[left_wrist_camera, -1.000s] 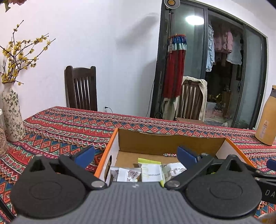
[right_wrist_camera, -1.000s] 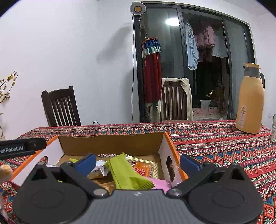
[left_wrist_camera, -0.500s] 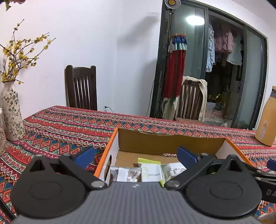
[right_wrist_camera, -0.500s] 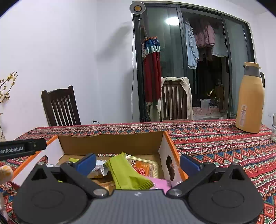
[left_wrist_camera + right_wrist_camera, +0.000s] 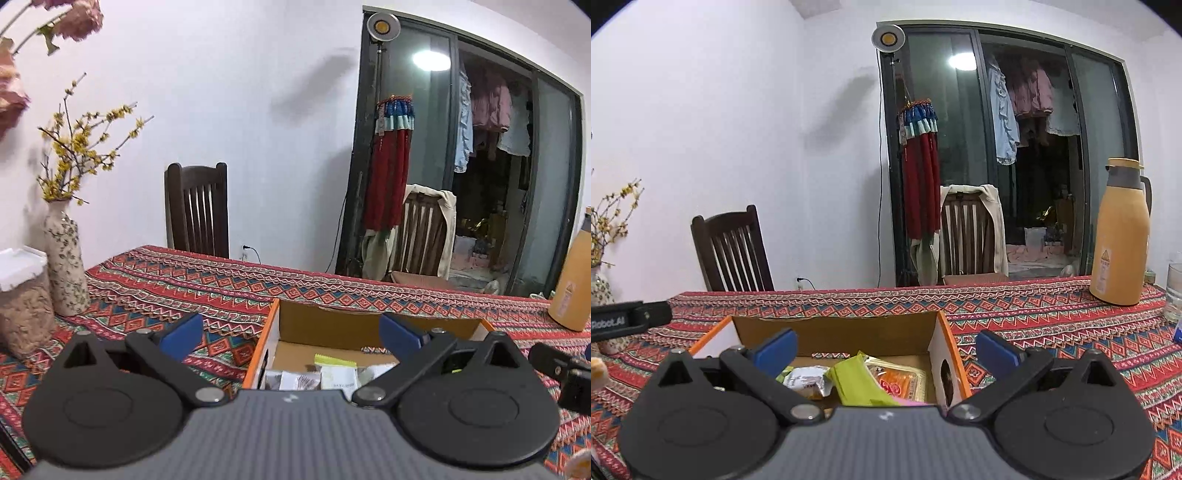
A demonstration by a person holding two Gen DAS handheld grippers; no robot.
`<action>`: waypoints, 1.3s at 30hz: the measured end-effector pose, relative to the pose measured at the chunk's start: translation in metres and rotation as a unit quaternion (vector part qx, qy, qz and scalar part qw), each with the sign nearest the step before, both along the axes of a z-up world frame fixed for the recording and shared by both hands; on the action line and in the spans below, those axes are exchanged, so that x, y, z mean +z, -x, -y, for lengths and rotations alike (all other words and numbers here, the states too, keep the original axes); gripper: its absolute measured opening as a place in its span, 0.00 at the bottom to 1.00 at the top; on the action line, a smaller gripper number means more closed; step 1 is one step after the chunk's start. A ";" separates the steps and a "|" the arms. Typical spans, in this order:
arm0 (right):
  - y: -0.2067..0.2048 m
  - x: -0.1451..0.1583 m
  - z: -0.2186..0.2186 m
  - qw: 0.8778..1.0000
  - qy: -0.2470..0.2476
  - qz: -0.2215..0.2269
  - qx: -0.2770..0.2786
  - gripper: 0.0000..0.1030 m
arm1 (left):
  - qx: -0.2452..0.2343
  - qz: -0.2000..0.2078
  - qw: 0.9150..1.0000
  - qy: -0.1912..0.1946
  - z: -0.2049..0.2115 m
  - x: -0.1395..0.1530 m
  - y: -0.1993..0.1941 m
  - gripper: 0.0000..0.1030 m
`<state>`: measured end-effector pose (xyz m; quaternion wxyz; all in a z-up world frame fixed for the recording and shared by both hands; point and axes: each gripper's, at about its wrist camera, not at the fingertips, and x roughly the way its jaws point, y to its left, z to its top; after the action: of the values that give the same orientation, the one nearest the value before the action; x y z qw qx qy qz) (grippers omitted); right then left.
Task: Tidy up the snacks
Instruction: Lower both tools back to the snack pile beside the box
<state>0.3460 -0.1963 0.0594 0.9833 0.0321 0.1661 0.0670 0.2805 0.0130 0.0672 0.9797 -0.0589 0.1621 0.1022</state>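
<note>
Snack packets [image 5: 849,380] piled in the cardboard box [image 5: 834,330] on the patterned tablecloth [image 5: 1034,317] | left gripper [image 5: 291,334] wide, empty, near-left | right gripper [image 5: 885,345] wide, empty, over near-right | step: choosing a pick, likely | next: descend onto green packet [image 5: 855,384].

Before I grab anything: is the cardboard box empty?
No. The cardboard box holds snack packets: a green packet and an orange packet show.
</note>
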 end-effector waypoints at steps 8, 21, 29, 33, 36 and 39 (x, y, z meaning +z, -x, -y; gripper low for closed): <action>0.050 -0.014 0.004 0.999 -0.023 -0.030 0.004 1.00 | -0.026 -0.030 0.999 0.006 -0.011 -0.020 0.052 1.00; 0.128 -0.063 0.005 0.995 0.002 -0.102 0.003 1.00 | -0.041 -0.080 0.996 0.008 -0.044 -0.072 0.127 1.00; 0.154 -0.069 -0.011 0.993 0.015 -0.113 0.038 1.00 | -0.048 -0.091 0.994 0.023 -0.057 -0.081 0.154 1.00; 0.148 -0.081 -0.027 0.988 0.039 -0.141 0.056 1.00 | -0.050 -0.099 0.994 0.024 -0.060 -0.084 0.165 1.00; 0.139 -0.085 -0.031 0.986 0.027 -0.148 0.074 1.00 | -0.047 -0.104 0.993 0.019 -0.062 -0.084 0.170 1.00; 0.134 -0.089 -0.038 0.984 0.026 -0.157 0.086 0.99 | -0.043 -0.104 0.993 0.020 -0.064 -0.083 0.174 1.00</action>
<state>0.2117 -0.1581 -0.0297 0.9362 0.0018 0.3219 0.1413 0.1064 0.0775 -0.0163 0.9595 -0.0604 0.2679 0.0621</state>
